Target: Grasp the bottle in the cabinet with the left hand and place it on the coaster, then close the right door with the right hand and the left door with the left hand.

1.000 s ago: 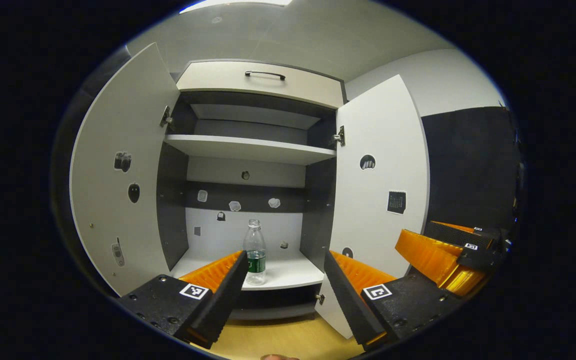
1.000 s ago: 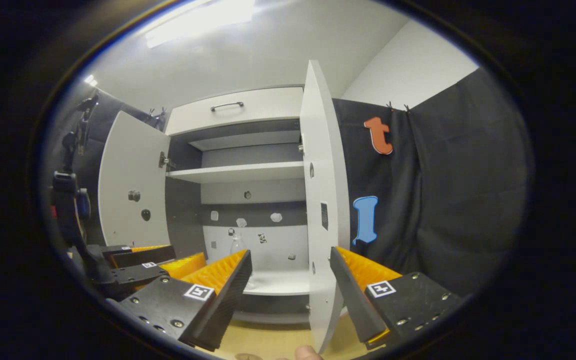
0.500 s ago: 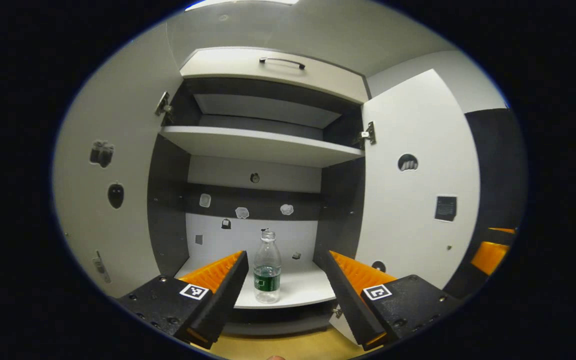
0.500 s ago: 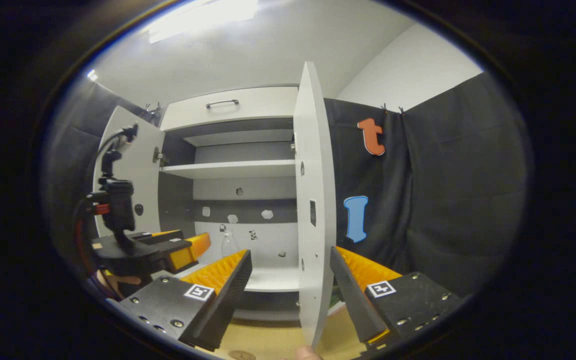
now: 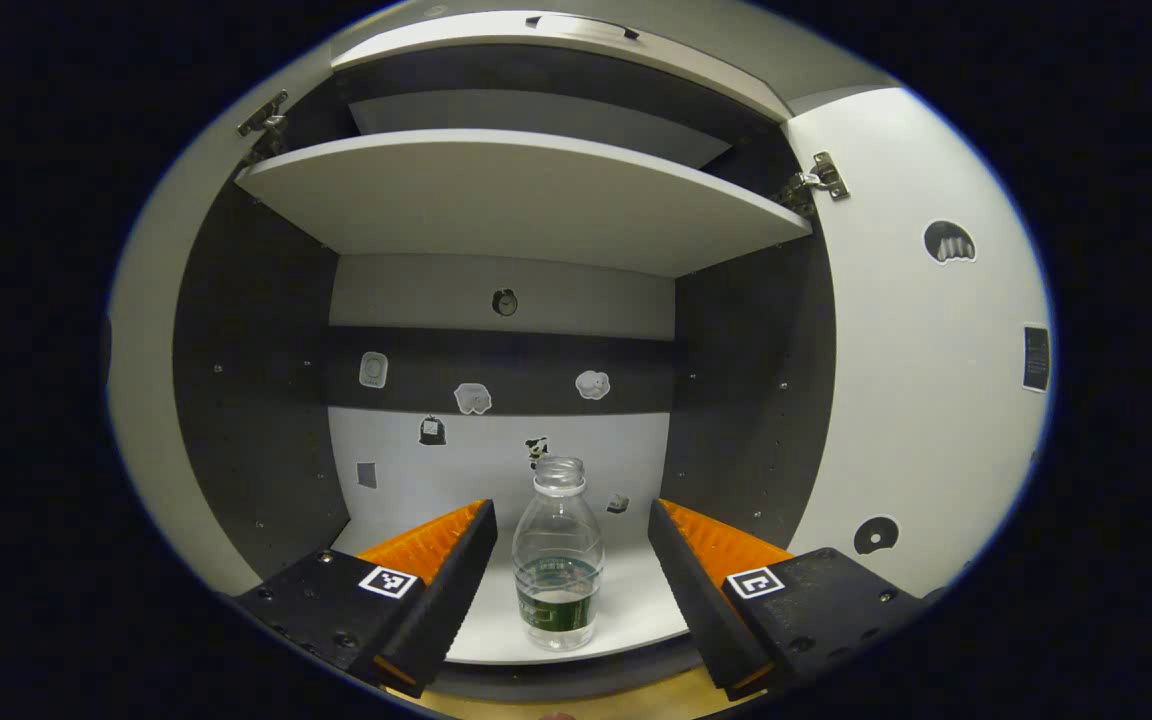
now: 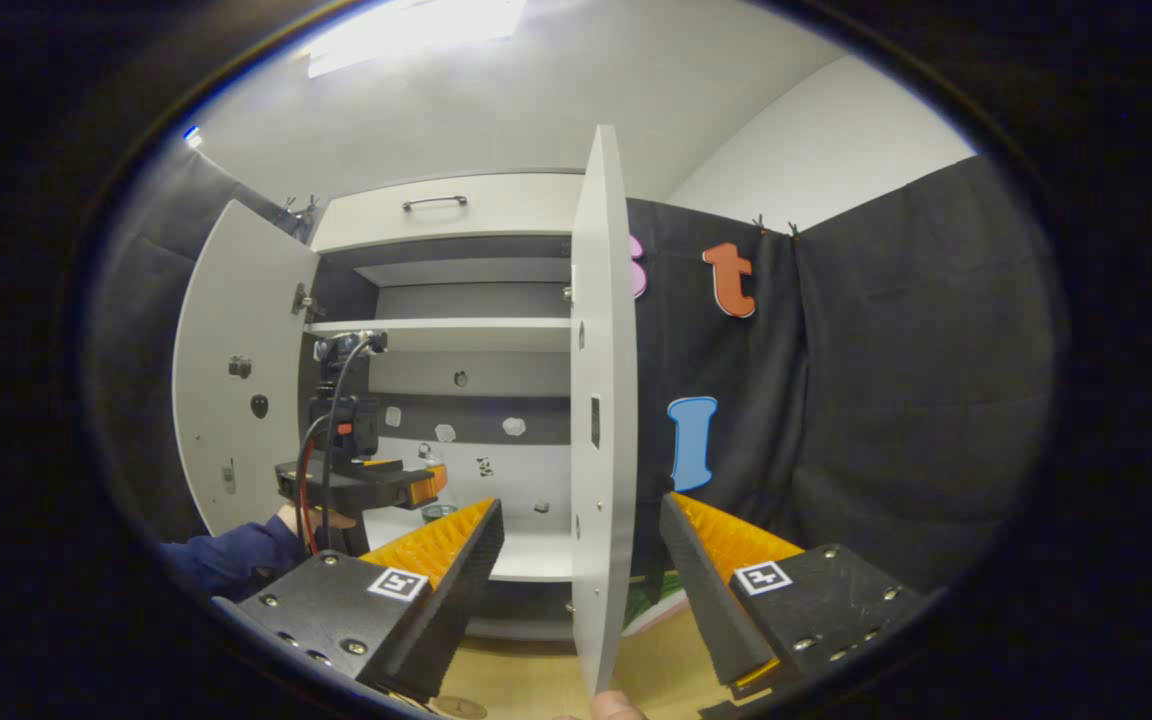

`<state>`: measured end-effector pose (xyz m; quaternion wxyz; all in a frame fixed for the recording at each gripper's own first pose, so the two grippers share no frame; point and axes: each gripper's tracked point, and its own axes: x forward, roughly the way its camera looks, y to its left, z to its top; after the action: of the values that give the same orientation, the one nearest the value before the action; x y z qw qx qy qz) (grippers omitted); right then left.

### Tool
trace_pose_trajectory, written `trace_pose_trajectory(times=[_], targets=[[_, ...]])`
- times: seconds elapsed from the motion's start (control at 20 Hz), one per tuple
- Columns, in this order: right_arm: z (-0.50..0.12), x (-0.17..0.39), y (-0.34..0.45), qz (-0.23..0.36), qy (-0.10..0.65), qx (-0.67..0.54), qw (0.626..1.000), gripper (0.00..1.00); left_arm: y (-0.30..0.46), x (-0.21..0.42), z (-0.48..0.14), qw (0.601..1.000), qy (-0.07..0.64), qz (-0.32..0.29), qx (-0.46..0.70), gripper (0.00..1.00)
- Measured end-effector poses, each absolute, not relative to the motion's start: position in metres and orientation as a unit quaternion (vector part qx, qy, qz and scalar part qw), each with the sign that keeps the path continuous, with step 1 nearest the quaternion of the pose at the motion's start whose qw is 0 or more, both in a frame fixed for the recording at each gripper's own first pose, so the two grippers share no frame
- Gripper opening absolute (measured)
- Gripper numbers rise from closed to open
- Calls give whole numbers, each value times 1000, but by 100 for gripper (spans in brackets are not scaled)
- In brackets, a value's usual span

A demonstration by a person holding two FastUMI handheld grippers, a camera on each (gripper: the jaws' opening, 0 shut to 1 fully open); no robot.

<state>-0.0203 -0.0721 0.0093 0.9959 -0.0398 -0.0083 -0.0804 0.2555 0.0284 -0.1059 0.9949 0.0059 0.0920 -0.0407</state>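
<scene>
Two white cabinet doors, left and right, stand open, so both closings remain. The clear plastic bottle with a green label stands ungrasped on the white lower shelf, between the spread fingers of the left hand-held gripper. The right hand-held gripper gapes empty, seemingly astride the right door's edge.

Bare shelf around bottle

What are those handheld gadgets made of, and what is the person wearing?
Each tool, the left tool and right tool, has two wedge-shaped ribbed fingers on black screwed plates, each bearing a square black-and-white marker. In the right gripper view, the left tool carries a camera on a post with black and red cables. The person wears a dark blue sleeve.
</scene>
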Motion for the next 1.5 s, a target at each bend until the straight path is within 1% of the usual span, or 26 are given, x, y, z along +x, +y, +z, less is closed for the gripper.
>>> trace_pose_trajectory(times=[0.05, 0.1, 0.25, 0.4, 0.5, 0.55, 0.6, 0.85, 0.95, 1.0, 1.05, 1.1, 1.15, 1.25, 1.35, 1.5], targets=[[9, -19, -74, -82, -9, -40, 996, 93, 29, 263, -109, 995, 96, -40, 11, 96], [9, -18, -76, -84, -9, -41, 996, 96, 30, 270, -111, 994, 99, -38, 17, 96], [9, -16, -81, -90, -12, -42, 995, 96, 36, 287, -113, 994, 100, -27, 20, 97], [6, -13, -83, -92, -11, -36, 995, 96, 35, 295, -120, 993, 114, -35, 18, 96], [5, -13, -83, -92, -11, -34, 995, 96, 39, 299, -125, 991, 123, -34, 26, 89], [5, -13, -83, -92, -12, -34, 995, 96, 38, 294, -128, 990, 132, -40, 27, 74], [5, -14, -82, -92, -13, -33, 995, 96, 34, 298, -124, 991, 125, -51, 26, 59], [7, -20, -83, -95, -15, -27, 995, 96, 26, 271, -120, 988, 132, -77, 13, 50], [10, -26, -86, -98, -19, -26, 995, 96, 20, 251, -115, 988, 126, -91, -3, 50], [11, -28, -89, -101, -20, -27, 994, 92, 18, 240, -114, 987, 125, -99, -11, 50], [13, -30, -92, -104, -21, -27, 994, 95, 15, 228, -115, 986, 124, -108, -18, 50], [13, -32, -94, -106, -20, -26, 994, 96, 13, 215, -118, 985, 128, -115, -26, 51], [13, -33, -96, -108, -20, -26, 994, 96, 13, 202, -122, 983, 132, -120, -33, 50], [14, -33, -99, -109, -18, -26, 993, 96, 11, 178, -135, 980, 144, -128, -53, 48], [13, -33, -98, -107, -15, -30, 994, 96, 14, 157, -152, 977, 157, -128, -64, 50], [16, -31, -93, -101, -14, -40, 994, 96, 18, 129, -188, 970, 193, -127, -74, 50]])
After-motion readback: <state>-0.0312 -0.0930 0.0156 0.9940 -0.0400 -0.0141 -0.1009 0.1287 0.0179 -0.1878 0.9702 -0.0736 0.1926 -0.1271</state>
